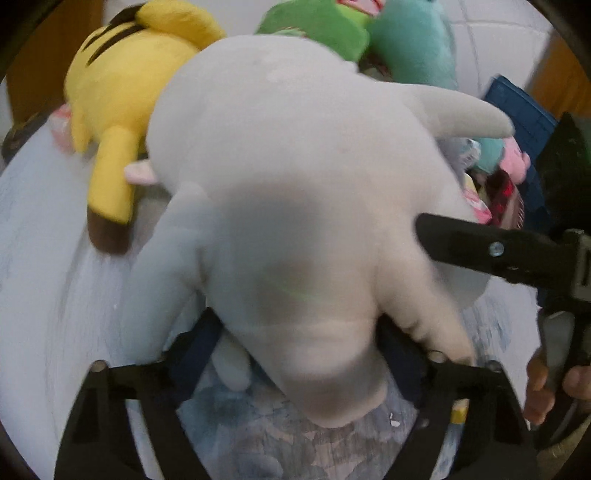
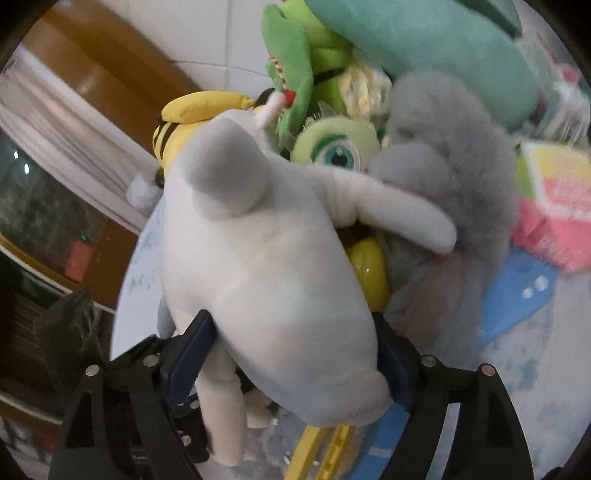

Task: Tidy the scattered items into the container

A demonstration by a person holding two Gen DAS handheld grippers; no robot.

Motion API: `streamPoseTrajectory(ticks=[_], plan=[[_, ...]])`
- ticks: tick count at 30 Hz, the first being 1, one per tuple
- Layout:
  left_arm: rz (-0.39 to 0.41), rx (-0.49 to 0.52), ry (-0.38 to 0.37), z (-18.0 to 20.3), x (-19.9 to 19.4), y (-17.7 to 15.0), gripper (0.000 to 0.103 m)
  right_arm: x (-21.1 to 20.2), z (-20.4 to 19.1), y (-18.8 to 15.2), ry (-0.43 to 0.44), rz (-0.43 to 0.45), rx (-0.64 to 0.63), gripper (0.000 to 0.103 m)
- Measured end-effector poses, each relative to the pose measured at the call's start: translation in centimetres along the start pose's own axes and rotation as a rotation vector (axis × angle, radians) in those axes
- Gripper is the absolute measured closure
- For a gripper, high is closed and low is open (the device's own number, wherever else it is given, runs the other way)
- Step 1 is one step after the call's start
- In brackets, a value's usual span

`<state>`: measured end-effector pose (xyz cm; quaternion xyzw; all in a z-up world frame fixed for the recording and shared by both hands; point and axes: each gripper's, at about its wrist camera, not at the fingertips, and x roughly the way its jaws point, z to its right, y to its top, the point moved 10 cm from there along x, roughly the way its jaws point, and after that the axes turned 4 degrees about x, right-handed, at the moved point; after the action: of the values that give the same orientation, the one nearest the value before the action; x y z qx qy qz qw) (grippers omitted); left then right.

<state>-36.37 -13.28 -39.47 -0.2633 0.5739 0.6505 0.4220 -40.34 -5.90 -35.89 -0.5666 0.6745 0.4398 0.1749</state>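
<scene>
A large white plush toy (image 1: 288, 177) fills both views. My left gripper (image 1: 299, 354) is shut on its lower body, one navy pad on each side. My right gripper (image 2: 295, 350) is shut on the same white plush toy (image 2: 266, 266), which hangs between its pads above the pale tabletop (image 1: 44, 258). One right-gripper finger shows in the left wrist view (image 1: 491, 251), pressed against the plush's side. A blue crate (image 1: 521, 107) with small toys in it sits at the right.
A yellow plush (image 1: 122, 88), a green plush (image 1: 321, 26) and a teal plush (image 1: 413, 48) lie behind. The right wrist view shows a one-eyed green plush (image 2: 340, 147), a grey fluffy toy (image 2: 454, 158), a pink-yellow pack (image 2: 554, 199) and a blue lid (image 2: 517, 291).
</scene>
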Motion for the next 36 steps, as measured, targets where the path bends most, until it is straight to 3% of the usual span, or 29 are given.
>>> streamPoseTrajectory(ticks=[3,8,13,17,18,19,20,22,24,26,28,29,31,35,36], plan=[[-0.019,0.045,0.000,0.0,-0.7,0.2,0.032,-0.8,-1.0,-0.4,0.003,0.028,-0.030,0.027],[0.000,0.006,-0.024,-1.5,0.0,1.1,0.029,1.0,-1.3,0.7,0.049,0.039,-0.036,0.022],[0.013,0.100,0.046,-0.9,-2.1,1.6,0.042,0.2,-2.4,-0.3,0.090,0.105,-0.033,0.031],[0.066,0.156,0.090,-0.5,-6.3,3.0,0.047,-1.8,-3.5,-1.0,0.173,0.149,-0.001,0.031],[0.083,0.169,0.099,-0.3,-7.3,3.4,0.050,-2.5,-4.0,-1.1,0.191,0.162,-0.002,0.031],[0.098,0.185,0.106,0.0,-8.5,4.0,0.063,-3.2,-4.5,-1.3,0.208,0.176,-0.004,0.032],[0.110,0.200,0.114,0.2,-9.6,4.5,0.070,-3.8,-4.9,-1.4,0.210,0.180,-0.010,0.033],[0.073,0.212,0.143,0.4,-10.2,4.8,0.073,-4.4,-5.6,-1.4,0.199,0.186,-0.006,0.039],[0.042,0.188,0.123,-0.1,-10.4,4.6,0.073,-4.4,-5.8,-1.0,0.164,0.184,0.015,0.044],[0.003,0.147,0.105,-1.4,-9.9,3.7,0.062,-3.3,-4.7,-1.3,0.145,0.130,0.069,0.045],[-0.030,0.110,0.085,-1.6,-8.2,2.8,0.033,-2.3,-3.6,-1.9,0.130,0.082,0.116,0.043],[-0.041,0.099,0.071,-1.7,-7.3,2.2,0.030,-2.3,-2.8,-2.2,0.109,0.074,0.136,0.039],[-0.050,0.084,0.062,-1.8,-6.1,1.6,0.028,-2.2,-1.3,-2.7,0.074,0.066,0.171,0.015],[-0.043,0.066,0.075,-2.0,-4.6,1.2,0.027,-2.3,-0.3,-1.8,0.089,0.072,0.187,0.009],[-0.041,0.061,0.078,-2.1,-4.2,1.1,0.020,-2.3,-0.3,-1.4,0.087,0.074,0.175,0.006]])
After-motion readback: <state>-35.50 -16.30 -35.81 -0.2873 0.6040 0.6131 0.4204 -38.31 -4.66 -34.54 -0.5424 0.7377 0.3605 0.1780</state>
